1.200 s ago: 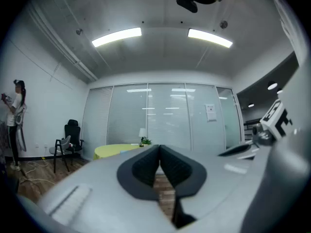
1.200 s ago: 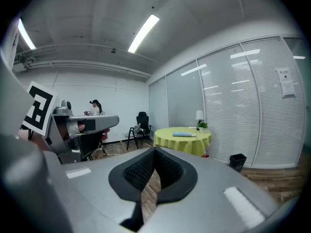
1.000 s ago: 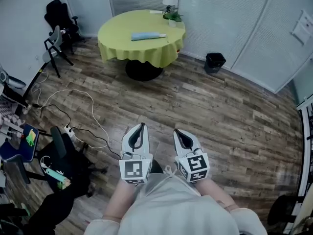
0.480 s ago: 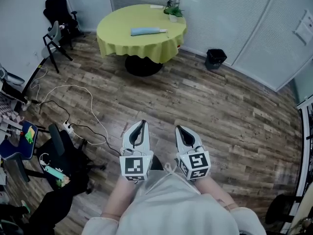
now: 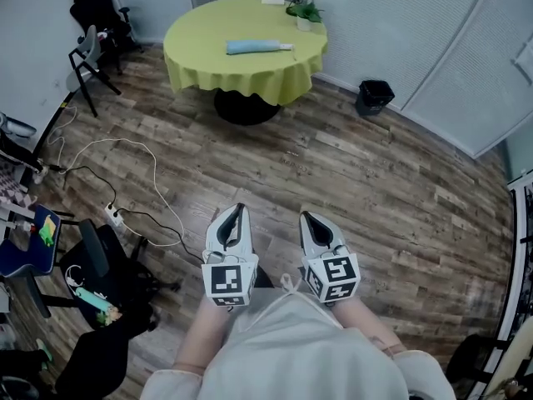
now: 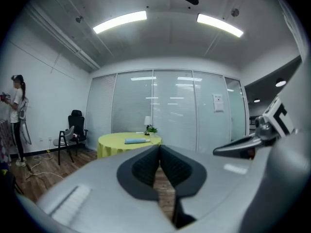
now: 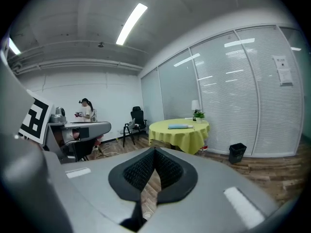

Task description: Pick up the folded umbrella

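Our left gripper [image 5: 240,209] and right gripper [image 5: 304,216] are closed, empty; both well apart from the round yellow-clothed table [image 5: 200,61]. On it lies the pale-blue folded umbrella [image 5: 258,47].

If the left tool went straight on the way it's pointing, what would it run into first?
Open wooden floor lies ahead of the left tool; likely the yellow-draped round table first, though depth is unclear.

The folded umbrella [image 5: 258,47] lay on the round table [image 5: 208,65] across the room, a potted plant [image 5: 308,12] behind it, a bin [image 5: 374,97] to the table's right and a chair [image 5: 98,15] to its left, well ahead of the left gripper [image 5: 239,211] and right gripper [image 5: 306,217], side by side.
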